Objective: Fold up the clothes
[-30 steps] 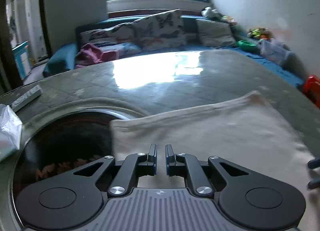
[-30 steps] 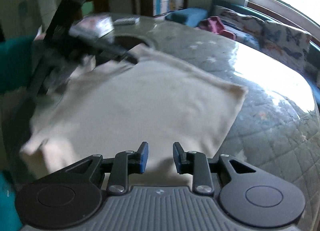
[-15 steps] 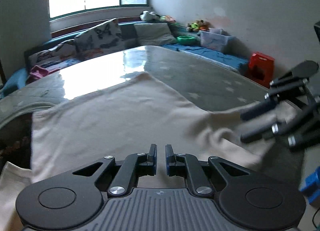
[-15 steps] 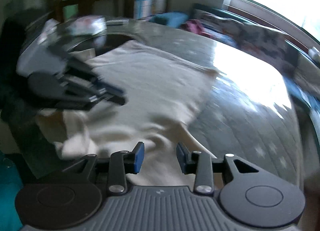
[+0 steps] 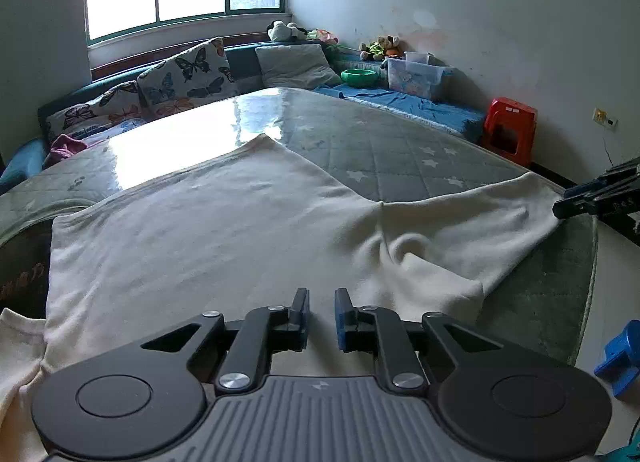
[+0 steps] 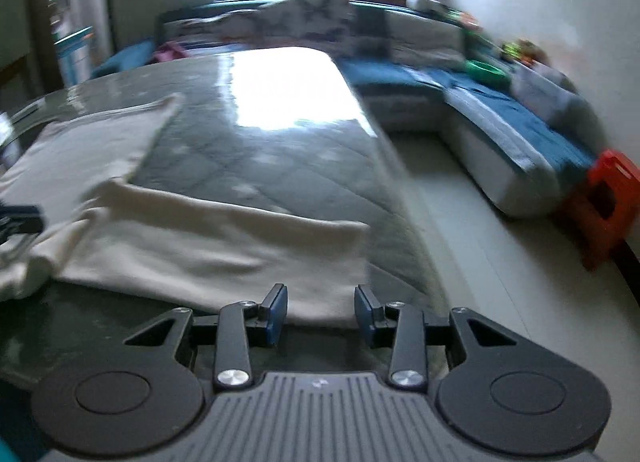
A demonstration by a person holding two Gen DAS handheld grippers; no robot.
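Note:
A cream long-sleeved garment lies spread flat on the grey quilted table. One sleeve stretches right toward the table's edge, with a pucker at the armpit. My left gripper hovers over the garment's near edge; its jaws stand a narrow slit apart with nothing gripped. My right gripper is open, and the sleeve's end lies just ahead between its fingers. From the left wrist, the right gripper touches the sleeve's tip. The left gripper shows at the left edge of the blurred right wrist view.
The table's rounded edge runs close behind the sleeve end. A dark round opening lies under the garment's left side. A red stool, a blue object on the floor and a sofa with butterfly cushions surround the table.
My left gripper swung from the garment's left edge round to its near edge. My right gripper moved out to the sleeve's end and its jaws widened. The sleeve now lies stretched out.

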